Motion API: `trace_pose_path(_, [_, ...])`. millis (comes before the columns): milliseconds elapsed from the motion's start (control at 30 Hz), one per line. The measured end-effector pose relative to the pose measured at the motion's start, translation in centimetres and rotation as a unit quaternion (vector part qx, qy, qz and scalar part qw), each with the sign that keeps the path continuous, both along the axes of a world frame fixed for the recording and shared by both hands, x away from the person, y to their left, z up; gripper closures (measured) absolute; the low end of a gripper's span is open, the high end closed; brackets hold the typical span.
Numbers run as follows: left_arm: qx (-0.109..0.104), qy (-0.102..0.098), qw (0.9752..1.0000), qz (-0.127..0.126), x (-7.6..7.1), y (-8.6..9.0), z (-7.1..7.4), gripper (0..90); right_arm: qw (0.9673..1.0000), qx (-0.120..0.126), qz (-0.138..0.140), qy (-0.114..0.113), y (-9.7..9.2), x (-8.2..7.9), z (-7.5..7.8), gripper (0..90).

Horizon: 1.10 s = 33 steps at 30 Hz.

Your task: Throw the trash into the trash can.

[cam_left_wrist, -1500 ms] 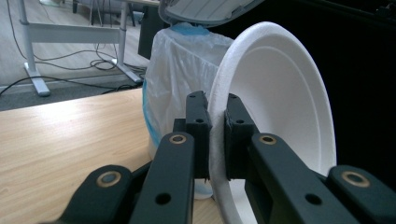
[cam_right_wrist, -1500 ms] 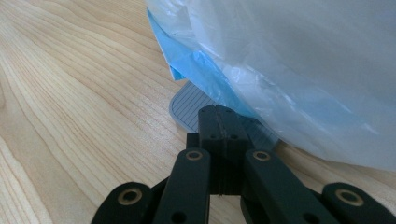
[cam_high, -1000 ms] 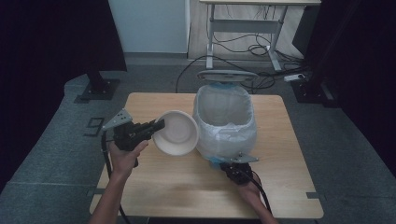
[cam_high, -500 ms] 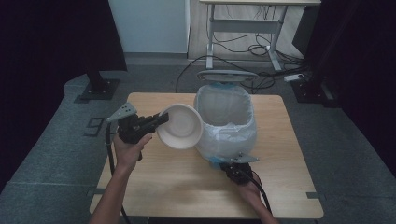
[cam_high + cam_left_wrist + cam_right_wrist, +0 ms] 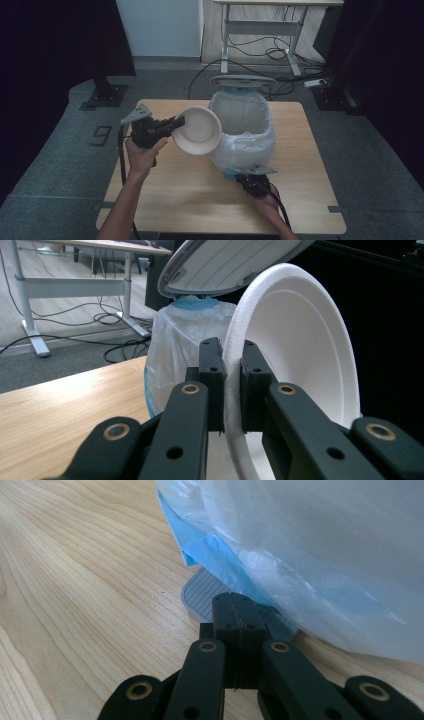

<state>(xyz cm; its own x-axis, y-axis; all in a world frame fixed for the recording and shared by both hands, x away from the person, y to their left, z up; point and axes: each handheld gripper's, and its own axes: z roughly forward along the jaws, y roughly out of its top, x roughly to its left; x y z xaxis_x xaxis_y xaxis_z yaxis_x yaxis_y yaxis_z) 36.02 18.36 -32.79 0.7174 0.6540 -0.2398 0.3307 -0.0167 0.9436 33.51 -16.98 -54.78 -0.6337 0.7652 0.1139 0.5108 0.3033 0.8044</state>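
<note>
A white foam bowl hangs tilted on its side just left of the bin's mouth, and my left gripper is shut on its rim. In the left gripper view the jaws pinch the bowl's edge, with the bin and its raised lid behind. The pedal bin, lined with a clear plastic bag, stands on the table with its lid up. My right gripper is shut at the bin's foot. Its closed tips rest on the grey ribbed pedal under the bag.
The wooden table has bare room on both sides of the bin and in front of it. Behind the table are a desk frame and cables on the floor. Dark curtains flank the scene.
My left gripper has lifted the bowl and carried it right, toward the bin's opening, tipping it more on edge. The right gripper has stayed at the pedal and the lid has stayed up.
</note>
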Motion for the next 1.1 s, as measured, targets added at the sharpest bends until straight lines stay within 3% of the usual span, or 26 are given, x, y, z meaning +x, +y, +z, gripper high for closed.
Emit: trace_pose_path(1100, [0.010,-0.006,0.9999,0.001,1.9,-1.7,1.7,83.4,1.0000,0.000,0.001,0.000,0.0,0.0,0.0,89.7])
